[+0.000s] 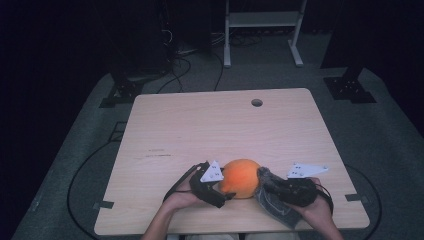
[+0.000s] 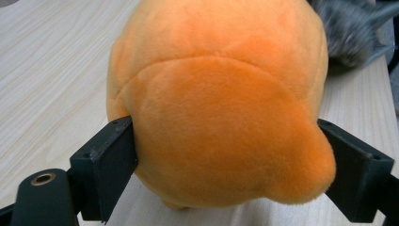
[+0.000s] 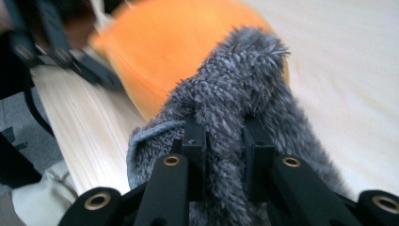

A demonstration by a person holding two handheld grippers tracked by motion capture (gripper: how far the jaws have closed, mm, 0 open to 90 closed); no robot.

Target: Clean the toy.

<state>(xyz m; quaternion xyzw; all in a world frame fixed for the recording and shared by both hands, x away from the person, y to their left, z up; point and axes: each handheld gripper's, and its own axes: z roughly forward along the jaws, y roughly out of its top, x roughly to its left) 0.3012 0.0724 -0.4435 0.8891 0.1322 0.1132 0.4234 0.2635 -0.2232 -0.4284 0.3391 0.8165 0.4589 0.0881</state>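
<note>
We see one counter [image 1: 210,125] from the high view, pale wood with a round hole near its far edge. One orange plush toy [image 1: 241,178] sits near its front edge, between our hands. The left tool [image 1: 220,192] has its jaws pressed against the plush's sides, as the left gripper view shows closely. The right tool [image 3: 225,141] is clamped on one grey fuzzy cloth [image 3: 240,89], which touches the plush.
</note>
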